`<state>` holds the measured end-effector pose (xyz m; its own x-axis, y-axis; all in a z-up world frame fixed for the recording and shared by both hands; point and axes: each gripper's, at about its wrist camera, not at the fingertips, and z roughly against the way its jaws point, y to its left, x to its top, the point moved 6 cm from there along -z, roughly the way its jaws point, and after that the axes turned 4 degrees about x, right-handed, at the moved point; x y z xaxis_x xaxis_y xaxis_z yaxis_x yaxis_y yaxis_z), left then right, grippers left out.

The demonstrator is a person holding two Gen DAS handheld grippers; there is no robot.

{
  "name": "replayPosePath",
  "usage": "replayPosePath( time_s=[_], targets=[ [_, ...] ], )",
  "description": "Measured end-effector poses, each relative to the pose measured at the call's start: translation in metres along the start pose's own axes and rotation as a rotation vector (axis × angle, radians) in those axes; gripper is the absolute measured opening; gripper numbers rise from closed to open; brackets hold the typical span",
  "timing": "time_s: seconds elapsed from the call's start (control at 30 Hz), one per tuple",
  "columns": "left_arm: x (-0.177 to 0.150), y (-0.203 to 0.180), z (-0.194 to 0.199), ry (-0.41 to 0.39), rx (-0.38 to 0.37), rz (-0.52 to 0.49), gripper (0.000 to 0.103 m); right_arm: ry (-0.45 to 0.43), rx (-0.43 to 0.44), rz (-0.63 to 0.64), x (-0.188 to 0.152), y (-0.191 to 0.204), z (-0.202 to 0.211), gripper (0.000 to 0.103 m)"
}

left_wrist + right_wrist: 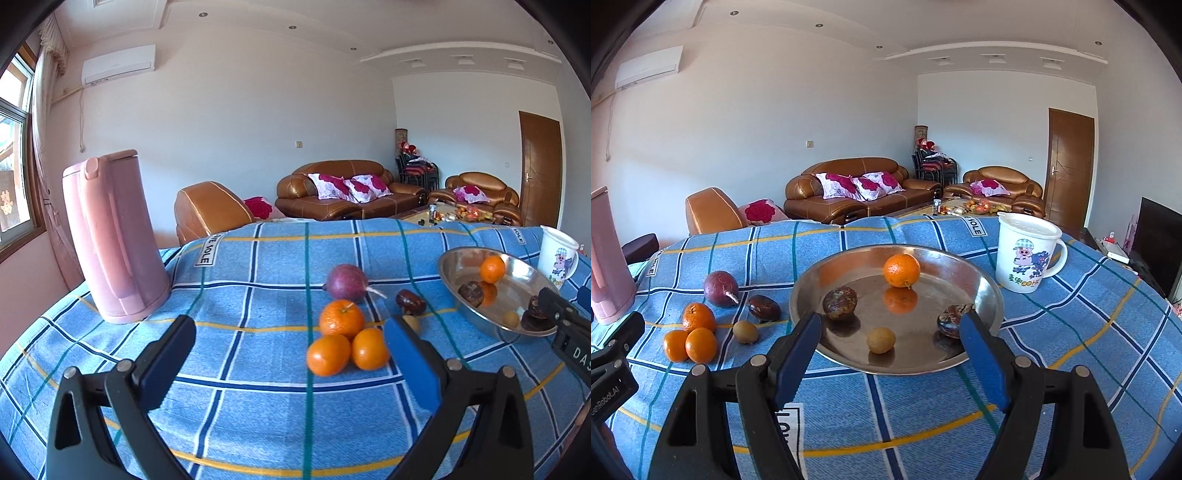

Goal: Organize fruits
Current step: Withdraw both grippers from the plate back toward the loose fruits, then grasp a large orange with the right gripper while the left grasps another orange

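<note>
Left wrist view first: the left claw (pixel 290 332) is wide open and holds nothing. Just past its blue fingers (pixel 410 354) sit three oranges (pixel 341 339) bunched together, touching each other, on the blue checked tabletop (pixel 240 280). Behind them lies a purple fruit (pixel 345 282), and a dark brown fruit (pixel 410 302) is near it on the right. A small yellow-green fruit (pixel 412 322) peeks out from behind the right finger. Far to the left stands a tall pink kettle (pixel 114 236).

Right wrist view: the right claw (pixel 890 328) is wide open too, with nothing in it. Its two fingertips hang over the near part of a shiny metal plate (pixel 986 291). Four fruits are in the plate — one orange (pixel 901 270) at the back, a dark round fruit (pixel 840 302) on the left, another dark fruit (pixel 950 320) on the right by the finger, and a small yellow fruit (pixel 881 340) at the front. They are well apart from each other. A white mug (pixel 1027 258) with a cartoon on it stands just beyond the plate on the right. Brown sofas (pixel 849 192) are far behind.
</note>
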<state>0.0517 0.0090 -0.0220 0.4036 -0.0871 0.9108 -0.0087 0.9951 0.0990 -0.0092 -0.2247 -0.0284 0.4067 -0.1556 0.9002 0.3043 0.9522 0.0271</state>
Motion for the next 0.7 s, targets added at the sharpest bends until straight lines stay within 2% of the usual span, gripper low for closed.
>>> replayPosePath(
  time_s=[0.33, 0.57, 0.6, 0.7],
  targets=[
    [-0.004, 0.051, -0.033, 0.081, 0.075, 0.049, 0.103, 0.052, 0.131, 0.053, -0.004, 0.05, -0.01, 0.079],
    [-0.012, 0.076, -0.051, 0.158, 0.137, 0.104, 0.103, 0.153, 0.291, 0.098, -0.013, 0.101, -0.026, 0.079],
    [-0.014, 0.078, -0.053, 0.169, 0.14, 0.109, 0.103, 0.173, 0.313, 0.102, -0.016, 0.109, -0.029, 0.078],
    [-0.017, 0.082, -0.057, 0.197, 0.157, 0.111, 0.103, 0.231, 0.363, 0.109, -0.021, 0.127, -0.042, 0.064]
  ],
)
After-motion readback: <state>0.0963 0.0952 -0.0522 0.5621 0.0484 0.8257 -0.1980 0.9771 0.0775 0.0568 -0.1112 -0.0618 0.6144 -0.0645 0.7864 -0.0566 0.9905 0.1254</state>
